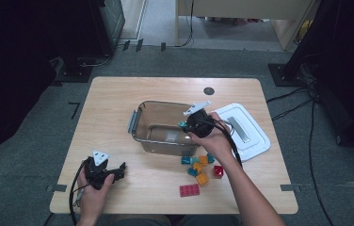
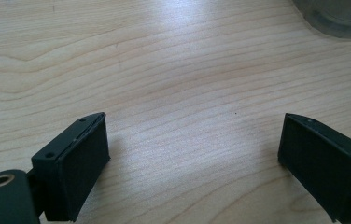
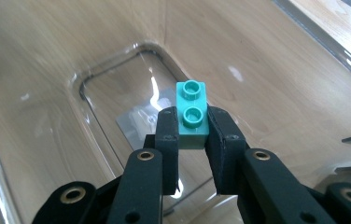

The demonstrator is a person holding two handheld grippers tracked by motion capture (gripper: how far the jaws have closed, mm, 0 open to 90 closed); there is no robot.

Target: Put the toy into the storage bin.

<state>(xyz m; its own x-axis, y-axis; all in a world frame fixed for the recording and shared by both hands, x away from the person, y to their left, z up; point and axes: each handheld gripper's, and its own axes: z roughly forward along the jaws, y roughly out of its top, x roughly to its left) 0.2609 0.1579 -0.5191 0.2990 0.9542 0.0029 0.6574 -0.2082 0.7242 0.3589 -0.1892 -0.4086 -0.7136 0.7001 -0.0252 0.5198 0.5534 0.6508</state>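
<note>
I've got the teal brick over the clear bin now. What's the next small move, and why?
Probably lower a little and open the jaws. The right gripper is shut on the teal brick, held above the clear bin, whose floor looks bare beneath it. More bricks wait on the table.

Left gripper (image 1: 117, 170) is held low at the near left, jaws spread wide apart, with the left hand (image 1: 92, 188) wrapped around its body. Right gripper (image 1: 184, 124) is extended forward on an outstretched forearm, angled downward, jaws nearly closed and clamping.
</note>
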